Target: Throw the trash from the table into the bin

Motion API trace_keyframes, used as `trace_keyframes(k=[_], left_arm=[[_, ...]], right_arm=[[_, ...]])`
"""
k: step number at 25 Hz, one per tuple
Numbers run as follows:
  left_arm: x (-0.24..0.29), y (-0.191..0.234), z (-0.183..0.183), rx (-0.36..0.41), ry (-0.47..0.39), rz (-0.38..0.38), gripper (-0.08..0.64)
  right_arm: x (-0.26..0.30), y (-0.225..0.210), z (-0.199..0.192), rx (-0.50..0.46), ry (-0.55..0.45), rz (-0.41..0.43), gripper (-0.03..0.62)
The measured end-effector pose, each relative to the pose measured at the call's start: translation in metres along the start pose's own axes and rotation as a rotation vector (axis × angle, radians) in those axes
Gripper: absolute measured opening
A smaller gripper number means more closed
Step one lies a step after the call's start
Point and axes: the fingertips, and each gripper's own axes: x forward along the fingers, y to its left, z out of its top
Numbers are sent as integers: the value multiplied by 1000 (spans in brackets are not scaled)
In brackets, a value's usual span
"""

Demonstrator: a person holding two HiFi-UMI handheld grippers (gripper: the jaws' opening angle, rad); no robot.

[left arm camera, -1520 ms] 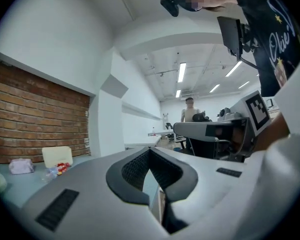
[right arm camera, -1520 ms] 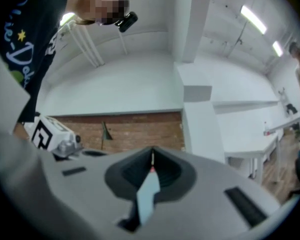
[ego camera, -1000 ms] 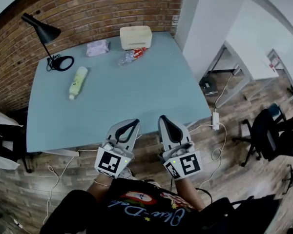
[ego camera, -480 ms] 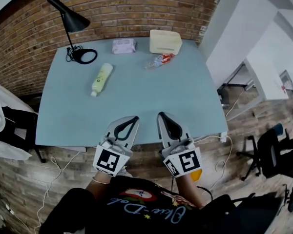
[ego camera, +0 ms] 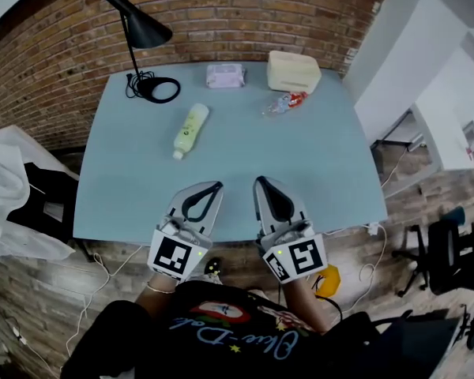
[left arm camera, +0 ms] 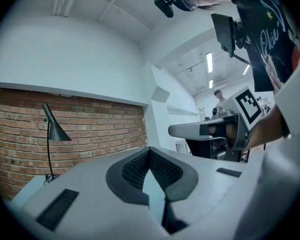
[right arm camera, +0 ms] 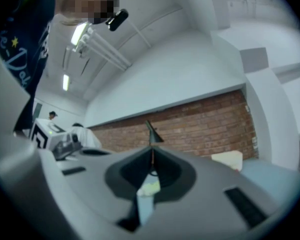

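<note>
Pale blue tabletop (ego camera: 245, 180) lies ahead of me, and I hold both tools over its near edge: my left gripper (ego camera: 216, 186) and right gripper (ego camera: 260, 181) each have their jaws pressed together, nothing between them. At the far side, the crushed red-labelled bottle (ego camera: 284, 103) lies just beside a cream box (ego camera: 293, 71); a green bottle (ego camera: 191, 130) lies near the black lamp (ego camera: 142, 30).

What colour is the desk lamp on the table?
The lamp is black, clearest in the head view.
</note>
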Motion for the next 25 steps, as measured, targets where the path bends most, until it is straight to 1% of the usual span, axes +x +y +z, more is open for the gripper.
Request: trace_keyframes(k=[3,7,11,16,19,21,23,24,25], left_arm=[[-10,7,1,10,1,24,11],[-26,14,0,-9,11,89,11],[-43,12,-2,25,40,151,11],[-61,8,-4,15,47,213,11],[-67,7,-2,10,42,229,11],[-70,9,-2,0,34,236,11],[-69,13,-1,28,31,233,11],[-68,15,-1,56,29,226,11],[-66,18,0,79,25,218,11]], right_arm=[[8,9,-2,6,-4,26,8],[15,21,0,9,-15,80,8],[16,32,-1,34,-11,143,8],[13,49,-7,41,-2,210,8],[12,48,-7,67,-3,217,8],[11,48,-9,48,6,209,8],[12,49,-11,-15,22,195,8],[15,50,-11,-31,26,190,8],[18,50,-11,-28,25,187,8]])
